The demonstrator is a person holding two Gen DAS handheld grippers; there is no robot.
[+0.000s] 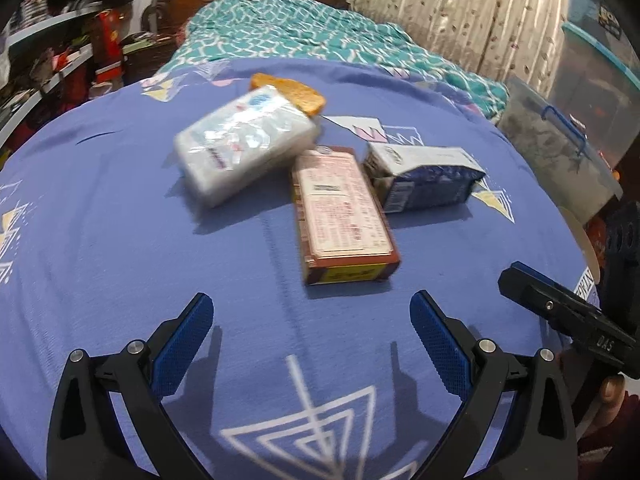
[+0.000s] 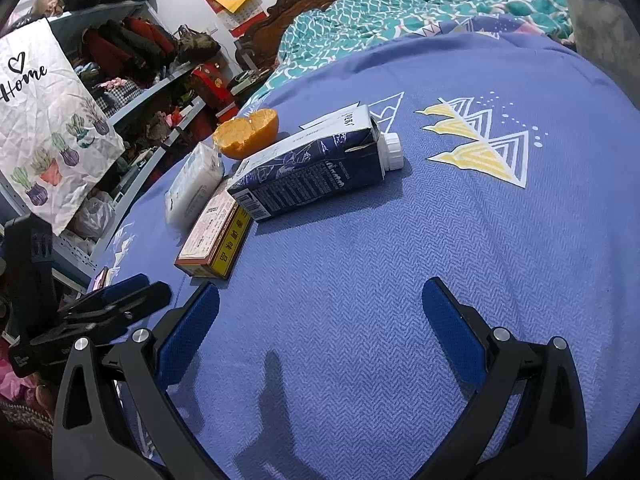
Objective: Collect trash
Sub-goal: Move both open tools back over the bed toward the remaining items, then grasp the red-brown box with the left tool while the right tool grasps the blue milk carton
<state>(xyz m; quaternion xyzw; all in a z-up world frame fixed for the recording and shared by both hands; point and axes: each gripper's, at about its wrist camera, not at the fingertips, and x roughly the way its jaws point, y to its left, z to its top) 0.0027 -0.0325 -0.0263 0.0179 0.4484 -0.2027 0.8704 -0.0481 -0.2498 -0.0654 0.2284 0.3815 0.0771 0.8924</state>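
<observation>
Ahead of left gripper [image 1: 311,322]: brown box [image 1: 345,216], untouched.

- In the left wrist view we see the orange peel [image 1: 306,96] only in part; the tissue pack [image 1: 244,144] covers its near side.
- We cannot read the print on the brown box [image 1: 344,216]; it is blurred.
- The milk carton [image 1: 424,176] hides its cap from this side.
- In the right wrist view the carton [image 2: 312,168] covers the far end of the box [image 2: 212,236].
- The bag [image 2: 44,120] is cut off at the left edge.
</observation>
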